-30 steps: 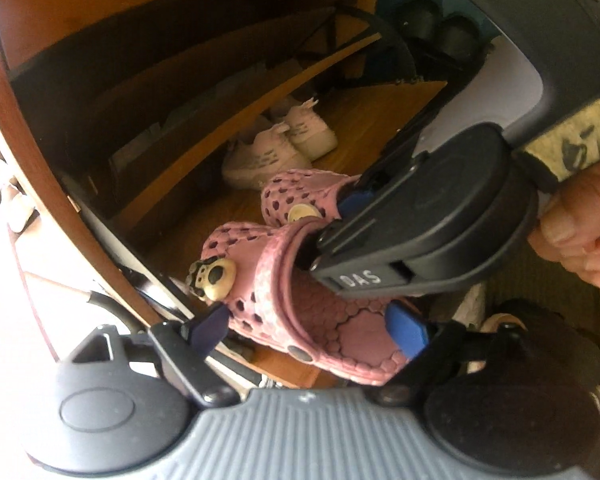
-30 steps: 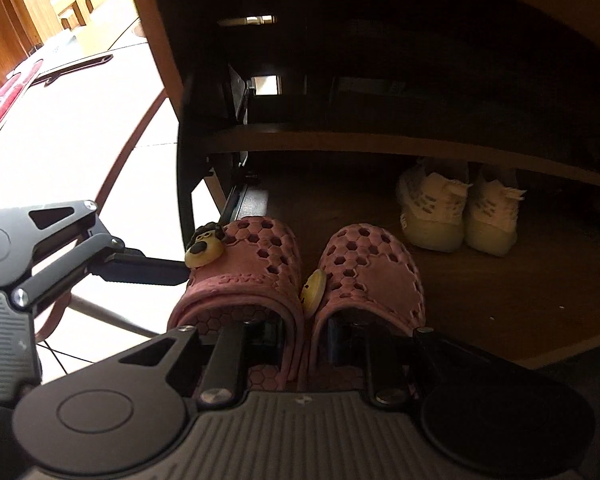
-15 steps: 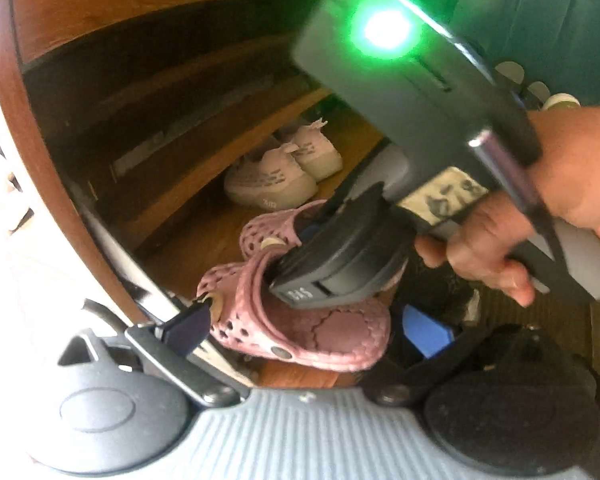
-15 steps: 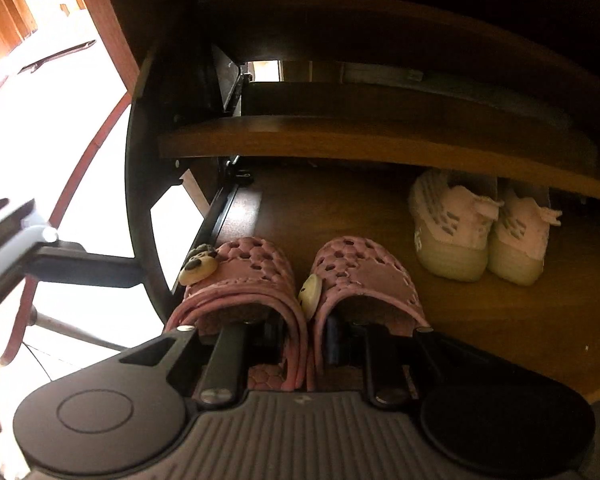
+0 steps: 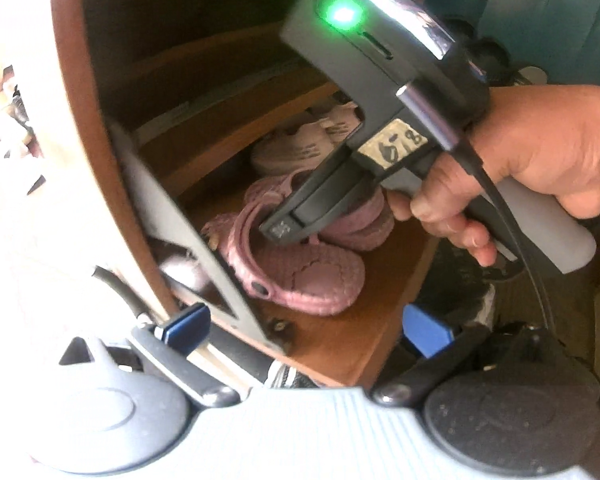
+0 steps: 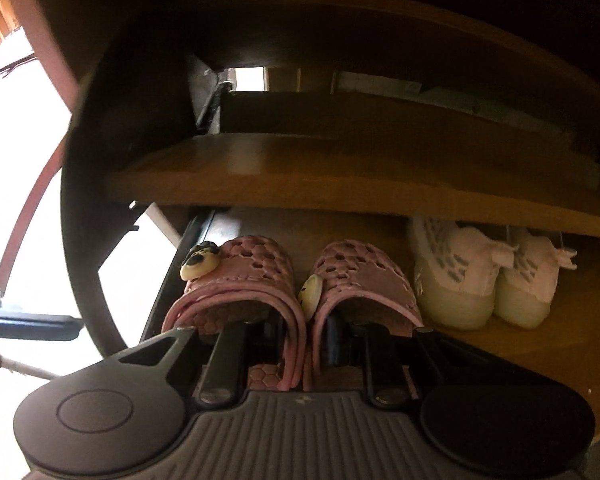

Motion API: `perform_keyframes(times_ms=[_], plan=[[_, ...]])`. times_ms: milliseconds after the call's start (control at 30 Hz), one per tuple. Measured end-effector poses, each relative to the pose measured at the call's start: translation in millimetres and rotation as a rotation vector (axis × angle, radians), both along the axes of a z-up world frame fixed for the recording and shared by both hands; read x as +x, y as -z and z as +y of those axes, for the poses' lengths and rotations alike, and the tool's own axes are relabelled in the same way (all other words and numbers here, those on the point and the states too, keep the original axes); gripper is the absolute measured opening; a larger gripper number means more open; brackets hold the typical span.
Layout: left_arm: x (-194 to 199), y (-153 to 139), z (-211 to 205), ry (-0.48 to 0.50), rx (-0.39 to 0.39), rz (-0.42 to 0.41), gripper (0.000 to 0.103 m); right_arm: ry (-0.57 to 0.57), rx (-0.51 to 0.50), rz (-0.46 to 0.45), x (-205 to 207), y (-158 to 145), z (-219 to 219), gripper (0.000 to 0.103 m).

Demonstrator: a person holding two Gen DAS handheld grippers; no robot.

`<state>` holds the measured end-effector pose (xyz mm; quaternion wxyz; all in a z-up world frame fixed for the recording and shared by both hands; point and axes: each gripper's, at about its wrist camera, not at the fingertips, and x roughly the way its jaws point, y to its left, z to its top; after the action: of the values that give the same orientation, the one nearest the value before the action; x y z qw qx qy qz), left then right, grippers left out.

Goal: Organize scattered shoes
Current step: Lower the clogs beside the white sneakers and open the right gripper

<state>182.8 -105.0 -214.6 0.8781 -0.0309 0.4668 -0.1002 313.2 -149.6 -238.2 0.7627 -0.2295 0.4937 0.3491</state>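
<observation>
A pair of pink perforated clogs [image 6: 240, 276] with bear charms sits side by side on the bottom wooden shelf [image 6: 540, 344]. My right gripper [image 6: 304, 336] reaches into their openings, one finger in each clog. It is shut on the two adjoining inner walls. In the left wrist view the same clogs [image 5: 312, 268] lie on the shelf under the right gripper [image 5: 284, 228], held by a hand [image 5: 540, 152]. My left gripper [image 5: 304, 326] stands wide open in front of the shelf edge, with nothing between its blue pads.
A pair of white sneakers [image 6: 480, 280] stands to the right of the clogs on the same shelf. An upper shelf board [image 6: 300, 176] hangs low above them. The cabinet's side wall [image 5: 80, 140] and a grey metal bracket [image 5: 204, 240] border the clogs on the left.
My left gripper has opened off the left clog and drawn back from the shelf. The right gripper has carried both clogs lower and deeper onto the bottom shelf.
</observation>
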Motion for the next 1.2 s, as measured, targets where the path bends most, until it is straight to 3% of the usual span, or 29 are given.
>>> perform_keyframes(times_ms=[333,433,600,900,1133,1200], plan=[[-5,2,2,0.013,-0.018,0.013,0.103,0.002,0.012,-0.013,12,9,7,0.02],[-7,1,-3,0.026,-0.011,0.018,0.103,0.011,0.008,-0.025,0,-1,-13,0.02],[-12,-2,-6,0.035,-0.003,0.022,0.103,0.025,0.014,-0.034,9,6,11,0.022],[-21,-3,-4,0.016,-0.003,0.035,0.103,0.032,0.061,-0.071,15,3,18,0.022],[-17,1,-11,0.012,0.014,0.044,0.103,0.088,0.086,-0.024,20,-13,6,0.023],[-16,-2,-21,0.011,0.019,0.045,0.103,0.11,0.084,-0.005,16,-21,-3,0.027]])
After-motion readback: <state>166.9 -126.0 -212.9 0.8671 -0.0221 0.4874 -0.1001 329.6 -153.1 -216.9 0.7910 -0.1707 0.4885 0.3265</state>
